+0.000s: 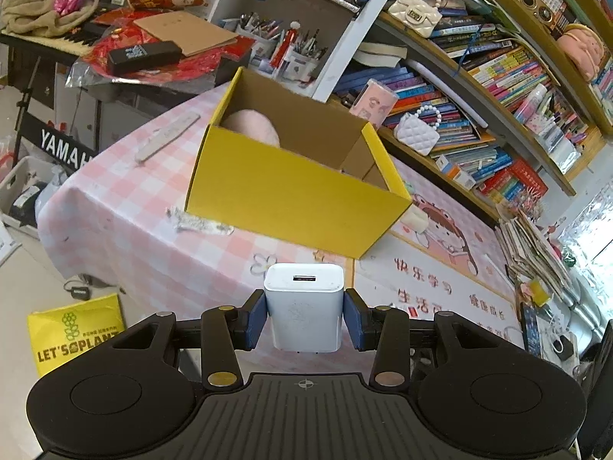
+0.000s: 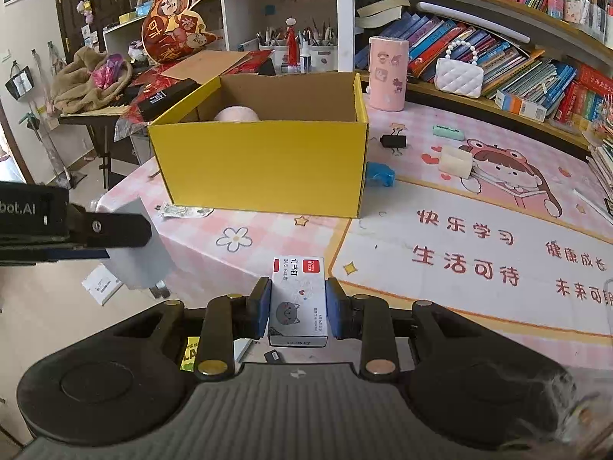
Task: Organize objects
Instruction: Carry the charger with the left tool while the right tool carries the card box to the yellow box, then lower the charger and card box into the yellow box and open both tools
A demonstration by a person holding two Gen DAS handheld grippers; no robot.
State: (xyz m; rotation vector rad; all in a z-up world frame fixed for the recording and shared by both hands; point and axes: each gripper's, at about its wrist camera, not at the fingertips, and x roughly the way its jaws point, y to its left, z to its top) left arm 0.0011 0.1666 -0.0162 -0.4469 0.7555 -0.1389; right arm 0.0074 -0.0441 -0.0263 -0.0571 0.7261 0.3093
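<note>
White charger point(image 1: 304, 306) clamped between the pads of the left gripper point(image 1: 304, 316), tilted down, held above the bench's point(image 1: 126, 207) near edge, short of the yellow box point(image 1: 295, 195). Staple box point(image 2: 298, 301) pinched in the right gripper point(image 2: 298, 308), likewise angled down. Only from the right wrist: binder clip point(image 2: 393, 141) and blue scrap point(image 2: 379, 174) beside the box's right wall. Only from the left wrist: yellow bag point(image 1: 74, 331) on the floor.

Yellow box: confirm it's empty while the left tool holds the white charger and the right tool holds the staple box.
Not empty. The right wrist view shows a pink soft object inside the yellow box. The rest stands.
</note>
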